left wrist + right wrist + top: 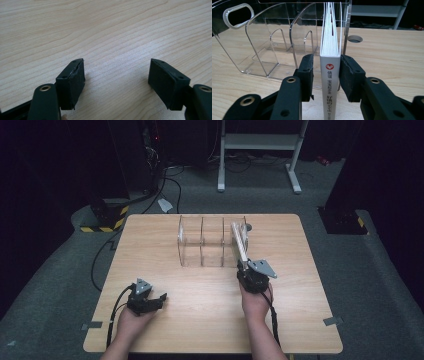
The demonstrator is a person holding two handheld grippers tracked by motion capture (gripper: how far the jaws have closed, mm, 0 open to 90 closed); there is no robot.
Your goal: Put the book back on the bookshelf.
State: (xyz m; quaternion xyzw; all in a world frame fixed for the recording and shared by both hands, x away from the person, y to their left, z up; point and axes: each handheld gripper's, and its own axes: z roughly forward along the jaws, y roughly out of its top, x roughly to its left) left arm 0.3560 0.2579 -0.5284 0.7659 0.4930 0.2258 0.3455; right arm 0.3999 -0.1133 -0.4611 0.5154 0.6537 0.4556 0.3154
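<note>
Well to the near left of the clear acrylic rack (212,242), the left gripper (159,299) rested on the wooden table (200,320) with jaws wide and nothing between them. The rack's left and middle bays looked bare. At its rightmost bay, the right gripper (325,75) clamped a white book (330,75) by the spine, pages entering the slot. Best to keep the book upright and square between the dividers, sliding it straight in

Wooden table (210,320); white metal stand (260,142) on grey floor (50,270) behind.
</note>
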